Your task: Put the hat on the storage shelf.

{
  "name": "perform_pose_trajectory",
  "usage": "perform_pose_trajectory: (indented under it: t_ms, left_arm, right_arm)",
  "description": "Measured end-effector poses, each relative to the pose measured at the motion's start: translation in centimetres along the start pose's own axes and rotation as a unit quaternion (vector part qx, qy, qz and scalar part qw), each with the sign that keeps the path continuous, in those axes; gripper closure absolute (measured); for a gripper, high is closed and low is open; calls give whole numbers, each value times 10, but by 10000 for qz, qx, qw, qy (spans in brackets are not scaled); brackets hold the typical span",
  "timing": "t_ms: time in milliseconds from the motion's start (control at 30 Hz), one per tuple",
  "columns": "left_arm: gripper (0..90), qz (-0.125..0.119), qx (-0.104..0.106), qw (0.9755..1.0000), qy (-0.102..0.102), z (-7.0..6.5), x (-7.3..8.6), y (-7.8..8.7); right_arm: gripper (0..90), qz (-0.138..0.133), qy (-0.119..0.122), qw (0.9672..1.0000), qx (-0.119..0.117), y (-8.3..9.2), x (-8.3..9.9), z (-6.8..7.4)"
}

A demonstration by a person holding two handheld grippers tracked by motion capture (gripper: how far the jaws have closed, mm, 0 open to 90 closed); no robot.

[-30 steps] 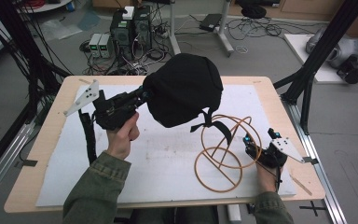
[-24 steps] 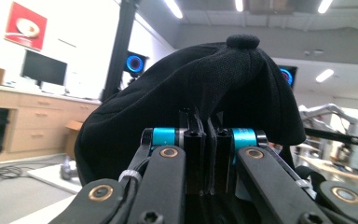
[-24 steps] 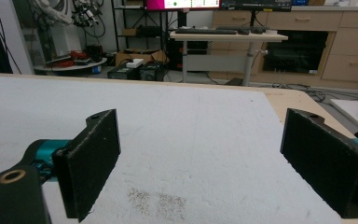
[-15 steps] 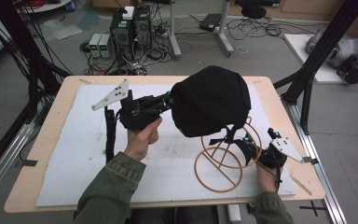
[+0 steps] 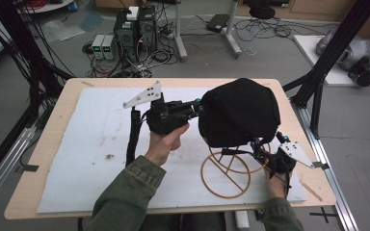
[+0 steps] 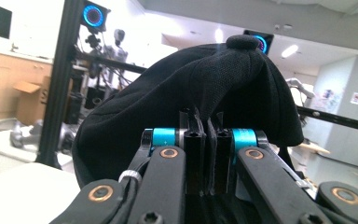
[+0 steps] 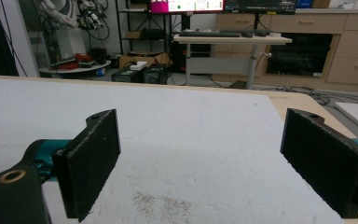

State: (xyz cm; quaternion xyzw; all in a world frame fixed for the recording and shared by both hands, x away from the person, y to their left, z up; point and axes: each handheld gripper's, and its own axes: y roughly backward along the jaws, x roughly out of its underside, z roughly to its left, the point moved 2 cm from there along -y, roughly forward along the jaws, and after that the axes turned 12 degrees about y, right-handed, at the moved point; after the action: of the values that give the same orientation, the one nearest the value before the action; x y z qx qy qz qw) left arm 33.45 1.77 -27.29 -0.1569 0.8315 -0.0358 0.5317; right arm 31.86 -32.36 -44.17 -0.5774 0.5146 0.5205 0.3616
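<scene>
My left gripper is shut on a fold of a black cap and holds it up in the air. In the left gripper view, the cap bulges above the jaws, which pinch its fabric tightly. The cap hangs over the top of an orange wire ring stand, which rests on the white mat; the stand's upper part is hidden behind the cap. My right gripper sits low beside the stand's right side. Its jaws stand wide open with nothing between them.
The mat covers a wooden table. Black frame posts rise at the table's right and left sides. Computer boxes and cables lie on the floor beyond the far edge. A small patch of crumbs marks the mat.
My left gripper has carried the cap to the right, from the table's left half to above the ring stand. The right gripper has stayed in place.
</scene>
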Motion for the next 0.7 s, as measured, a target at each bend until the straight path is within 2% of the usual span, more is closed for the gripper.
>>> perform_pose_trajectory:
  t_ms: [67, 233, 267, 300, 333, 367, 433, 633, 700]
  left_arm:
    - [872, 99, 14, 9999, 125, 0, 2, -6]
    - [872, 243, 54, 9996, 166, -1, 3, -17]
    - [872, 370, 28, 9991, 204, -1, 4, -21]
    - [871, 370, 28, 9991, 204, -1, 4, -21]
    - [871, 522, -12, 9984, 233, -2, 5, -24]
    - [871, 522, -12, 9984, 233, -2, 5, -24]
    - [871, 686, -27, 9976, 131, -4, 6, -26]
    - [868, 1216, -125, 9924, -96, -10, 10, -33]
    - [863, 1427, -215, 9894, -172, -11, 13, -36]
  right_arm:
    - [110, -34, -15, 10000, -29, 0, 0, 0]
    - [110, -47, -19, 10000, -70, 0, -1, 2]
    - [110, -65, -2, 9999, -78, 0, -1, 1]
    - [110, -46, -14, 10000, -81, 0, -1, 1]
    - [110, -50, -16, 10000, -79, 0, -1, 1]
    - [110, -50, -16, 10000, -79, 0, -1, 1]
    - [110, -55, 9, 10000, -74, 0, 0, 1]
    - [110, -45, 26, 10000, -77, -1, 0, 1]
    - [110, -61, 42, 9999, -69, -1, -1, 1]
